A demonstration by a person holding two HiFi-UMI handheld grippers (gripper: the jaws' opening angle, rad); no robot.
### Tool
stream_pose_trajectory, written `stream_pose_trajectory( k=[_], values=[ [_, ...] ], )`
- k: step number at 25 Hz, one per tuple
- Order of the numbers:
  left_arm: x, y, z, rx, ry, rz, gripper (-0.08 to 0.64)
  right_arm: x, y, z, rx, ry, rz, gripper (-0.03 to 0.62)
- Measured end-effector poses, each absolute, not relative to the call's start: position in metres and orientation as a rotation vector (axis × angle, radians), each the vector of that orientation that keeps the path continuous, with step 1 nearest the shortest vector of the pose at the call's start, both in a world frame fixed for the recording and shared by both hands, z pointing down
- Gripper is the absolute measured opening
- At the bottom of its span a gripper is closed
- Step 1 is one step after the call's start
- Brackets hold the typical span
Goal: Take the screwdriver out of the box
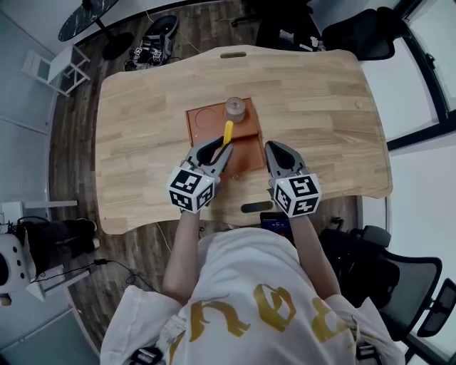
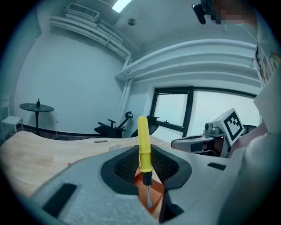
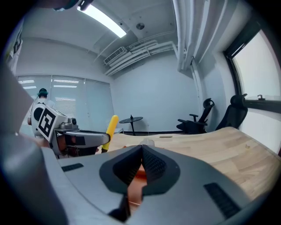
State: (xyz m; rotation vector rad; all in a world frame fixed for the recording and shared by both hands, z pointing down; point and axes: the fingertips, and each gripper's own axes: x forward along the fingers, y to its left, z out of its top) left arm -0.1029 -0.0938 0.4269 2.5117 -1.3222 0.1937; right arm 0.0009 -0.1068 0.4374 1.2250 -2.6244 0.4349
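Yellow-handled screwdriver with a thin metal blade point(image 1: 227, 132) is clamped in my left tongs point(image 1: 224, 146), the ribbed pads pinching the lower end of the handle just above its black collar. In the left gripper view the screwdriver point(image 2: 143, 136) stands upright between the left tongs point(image 2: 143, 151), handle up and blade down, the tip touching nothing I can see. From the head view the handle points away from the person, over the shallow reddish-brown wooden box point(image 1: 191, 125) that lies open near the middle of the pale wooden surface with rounded corners point(image 1: 320, 107). A squat greyish cylinder point(image 1: 236, 109) stands at the far side of the box, just beyond the end of the handle. My right tongs point(image 1: 276, 147) hover beside the left pair, over the box's near right corner. In the right gripper view the right tongs point(image 3: 142, 151) have their tips pressed together with nothing between them, and the yellow handle point(image 3: 109, 129) sticks up from the left tongs point(image 3: 105, 139) off to that view's left. The person's white shirt with gold lettering point(image 1: 242, 306) fills the bottom of the head view. Black office chairs point(image 1: 370, 32) stand off the surface's right side, and a round dark side table point(image 1: 85, 18) stands on the wooden floor at far left
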Motion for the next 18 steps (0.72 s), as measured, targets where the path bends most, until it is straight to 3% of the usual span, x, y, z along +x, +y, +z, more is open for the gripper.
stream_pose_trajectory(
  k=[18],
  values=[
    [-0.117,-0.061,0.392,2.583,-1.386,0.018,0.084,0.0,-0.08,0.422,1.282,-2.633,0.376,0.011]
  ],
)
